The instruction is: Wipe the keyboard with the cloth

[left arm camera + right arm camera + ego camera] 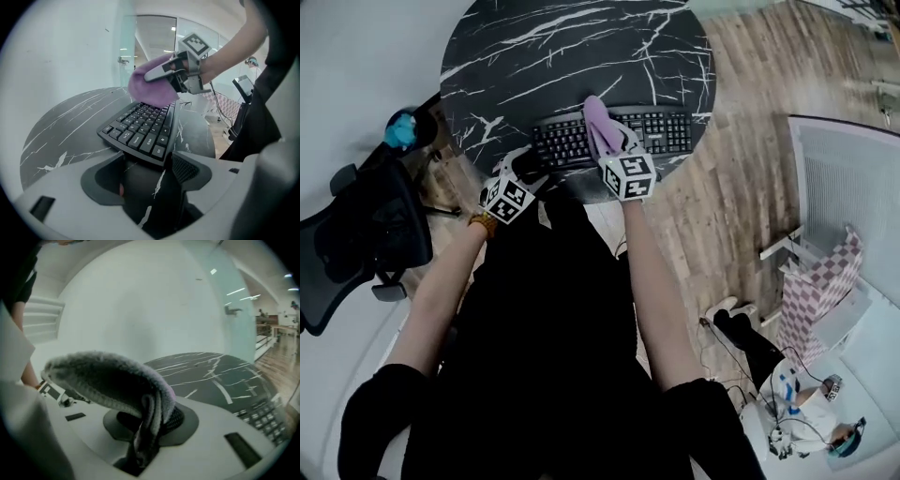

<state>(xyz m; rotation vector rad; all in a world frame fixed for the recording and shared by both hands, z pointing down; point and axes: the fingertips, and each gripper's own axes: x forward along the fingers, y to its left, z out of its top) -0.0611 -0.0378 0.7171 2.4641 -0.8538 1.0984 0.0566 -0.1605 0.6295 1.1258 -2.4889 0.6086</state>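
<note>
Head view: a lilac fleecy cloth [598,124] hangs over the black computer keyboard [661,131], near the edge of a round black marble-patterned table [534,47].
Left gripper view: left gripper [147,164] spread wide, empty, with the keyboard's end just ahead.
Right gripper view: right gripper [145,423] pinched on a cloth fold.
Handling: the cloth is probably soft, light and floppy; best held by a bunched fold.

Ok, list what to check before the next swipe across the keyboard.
1. Cloth clamped in the right claw: ok, jaws shut on a fold.
2. Cloth over the keyboard: ok, it covers the middle keys.
3. Left claw free: ok, jaws apart, gripping nothing.
4. Left claw steadying the keyboard: cannot tell; its tips are at the keyboard's left end, contact unclear.
5. Keyboard fully on the table: ok, though close to the near rim.
</note>
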